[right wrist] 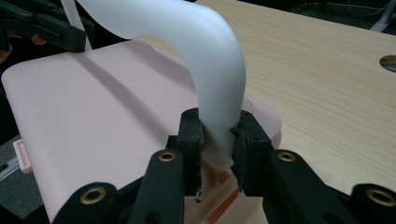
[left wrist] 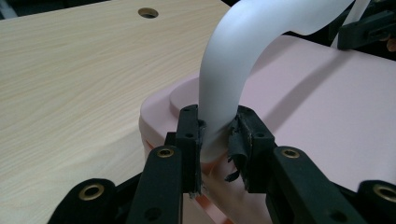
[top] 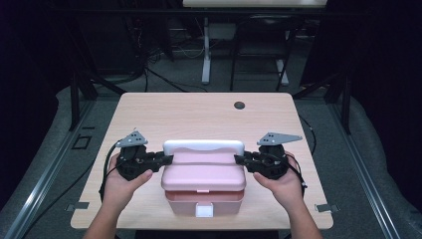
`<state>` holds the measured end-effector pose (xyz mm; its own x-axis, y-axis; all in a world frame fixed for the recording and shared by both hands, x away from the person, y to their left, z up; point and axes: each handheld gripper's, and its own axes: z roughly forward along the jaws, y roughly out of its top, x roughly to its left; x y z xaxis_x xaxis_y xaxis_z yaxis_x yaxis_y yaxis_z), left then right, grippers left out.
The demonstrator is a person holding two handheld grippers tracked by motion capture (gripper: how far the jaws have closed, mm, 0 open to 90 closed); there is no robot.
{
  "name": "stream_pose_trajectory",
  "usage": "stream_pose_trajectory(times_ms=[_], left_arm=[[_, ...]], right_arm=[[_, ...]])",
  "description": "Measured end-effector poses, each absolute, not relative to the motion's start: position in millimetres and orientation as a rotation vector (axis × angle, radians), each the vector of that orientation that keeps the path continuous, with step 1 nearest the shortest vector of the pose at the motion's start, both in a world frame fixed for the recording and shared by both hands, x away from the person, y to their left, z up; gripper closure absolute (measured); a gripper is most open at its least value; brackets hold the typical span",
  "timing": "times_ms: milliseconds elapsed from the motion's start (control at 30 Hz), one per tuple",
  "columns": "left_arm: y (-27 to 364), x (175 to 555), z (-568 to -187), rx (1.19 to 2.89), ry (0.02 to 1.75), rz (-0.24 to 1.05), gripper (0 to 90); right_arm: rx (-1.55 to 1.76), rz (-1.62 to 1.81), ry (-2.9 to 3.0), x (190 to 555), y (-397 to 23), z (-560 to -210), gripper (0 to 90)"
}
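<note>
Room: dark all around, with black frames and cables on the floor behind our table (top: pixel 199 109).
Table: pale wood with a smooth grain and a small round hole (top: pixel 239 105) near the far edge.
Box: we see a pink box (top: pixel 204 172) near the front middle of the table, close to us. It has round corners and a smooth, flat lid.
Handle: a white handle (top: pixel 204 146) arches over the lid from one side to the other. It looks like smooth, bendy plastic, thick and round.
Left hand-held gripper (left wrist: pixel 217 140): it pinches the left end of the white handle, low down where the handle meets the box.
Right hand-held gripper (right wrist: pixel 218 140): it pinches the right end of the white handle the same way.
Pads: the black fingertips (left wrist: pixel 189 135) look worn, with little torn bits of rubber.
How it will handle: we think the box is light and stiff, like a lunch box. The plastic looks slippery, so a firm pinch helps.
Where to hold: we think the two handle ends are good spots, because the box stays level between both hands.
Watch out: the handle may swing or flex if we pull unevenly.
</note>
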<state>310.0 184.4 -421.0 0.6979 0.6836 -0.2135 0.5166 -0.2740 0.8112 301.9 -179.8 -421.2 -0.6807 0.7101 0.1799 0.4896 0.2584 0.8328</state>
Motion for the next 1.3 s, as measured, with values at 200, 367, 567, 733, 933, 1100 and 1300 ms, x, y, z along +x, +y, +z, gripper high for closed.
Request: stream_pose_trajectory(times_ms=[200,367,567,733,933,1100,1300], left_arm=[[185,310,-422,1.945,0.903,0.226,73.0],[189,309,-420,1.941,0.887,0.241,68.2],[199,304,-415,1.928,0.895,0.260,68.0],[204,299,-415,1.940,0.905,0.273,72.8],[209,292,-415,1.945,0.903,0.273,81.1],[210,285,-418,1.963,0.897,0.284,88.7],[206,281,-425,1.992,0.905,0.272,89.8]], right_arm=[[1.122,1.395,2.289,302,-180,-420,74.0],[1.130,1.412,2.290,304,-182,-420,74.0],[1.142,1.424,2.291,305,-182,-420,74.0],[1.145,1.438,2.287,308,-183,-417,74.0],[1.147,1.457,2.288,312,-184,-413,74.1],[1.158,1.494,2.292,318,-186,-409,74.1],[1.148,1.509,2.308,323,-186,-406,74.1]])
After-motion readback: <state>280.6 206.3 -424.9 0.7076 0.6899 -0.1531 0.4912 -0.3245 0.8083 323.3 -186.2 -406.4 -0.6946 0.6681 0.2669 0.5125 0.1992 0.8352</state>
